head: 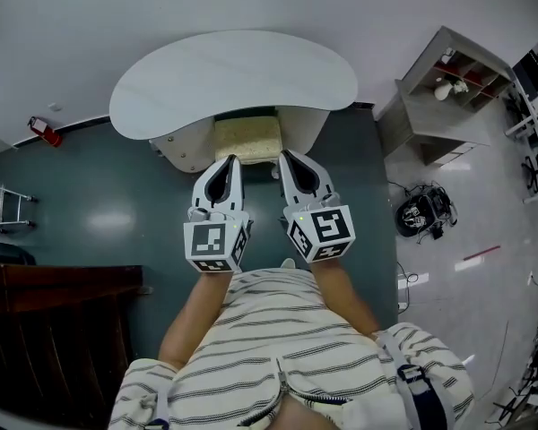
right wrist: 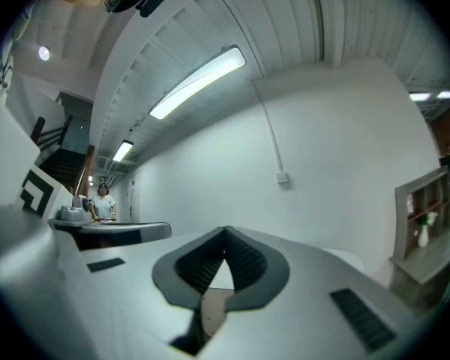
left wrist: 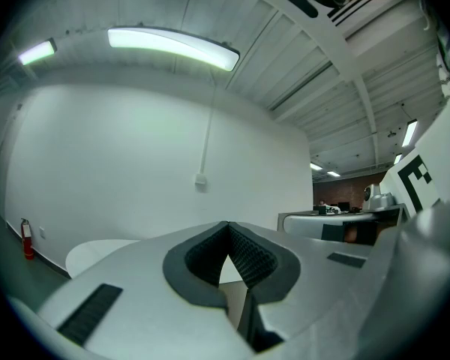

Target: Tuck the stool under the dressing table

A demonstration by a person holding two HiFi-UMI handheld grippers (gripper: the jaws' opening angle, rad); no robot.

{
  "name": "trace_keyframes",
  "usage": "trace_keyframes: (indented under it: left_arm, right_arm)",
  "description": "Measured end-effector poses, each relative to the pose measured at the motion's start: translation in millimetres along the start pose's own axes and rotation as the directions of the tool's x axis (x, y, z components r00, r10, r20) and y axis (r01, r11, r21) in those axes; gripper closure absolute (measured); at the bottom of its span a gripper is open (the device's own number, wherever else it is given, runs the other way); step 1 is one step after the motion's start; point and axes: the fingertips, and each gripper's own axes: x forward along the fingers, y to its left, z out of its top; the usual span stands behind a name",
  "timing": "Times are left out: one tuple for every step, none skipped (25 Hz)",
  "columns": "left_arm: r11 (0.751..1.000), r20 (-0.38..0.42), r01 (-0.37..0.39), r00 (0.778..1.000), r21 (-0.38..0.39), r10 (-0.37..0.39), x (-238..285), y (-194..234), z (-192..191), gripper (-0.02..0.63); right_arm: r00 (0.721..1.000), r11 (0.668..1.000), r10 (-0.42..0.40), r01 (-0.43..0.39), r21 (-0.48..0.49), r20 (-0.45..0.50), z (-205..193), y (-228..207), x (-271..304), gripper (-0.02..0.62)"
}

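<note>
Both tools are pressed together with nothing pinched between them. The left tool (head: 230,161) and the right tool (head: 287,156) are held side by side, level, aimed at the table (head: 233,79) ahead of them. The stool (head: 247,136) stands just beyond their tips, roughly centred between the two. Its far part is already under the table and its near edge still pokes out toward the tools. Whether the tips touch it I cannot tell.

With nothing gripped, I judge that the stool can only be nudged. If one tool pushes harder than the other, the stool may swing round and catch on the table's base (head: 190,150) to the left of the left tool. Shut tips could also slide over the padded top rather than move it. A hard shove might knock the stool into the table.
</note>
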Motion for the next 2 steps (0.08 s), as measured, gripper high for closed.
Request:
trace_keyframes:
  left_arm:
    - [1.000,0.000,0.000,1.000,0.001,0.000,0.1,-1.5,-0.4,0.600]
    - [1.000,0.000,0.000,1.000,0.003,0.000,0.4,-2.9,-0.7,0.600]
  right_arm:
    - [1.000,1.000,0.000,0.000,0.001,-0.001,-0.7,-1.3,-0.8,0.582]
    - [1.000,1.000,-0.001,0.001,0.001,-0.001,-1.2,-2.6,-1.5,0.583]
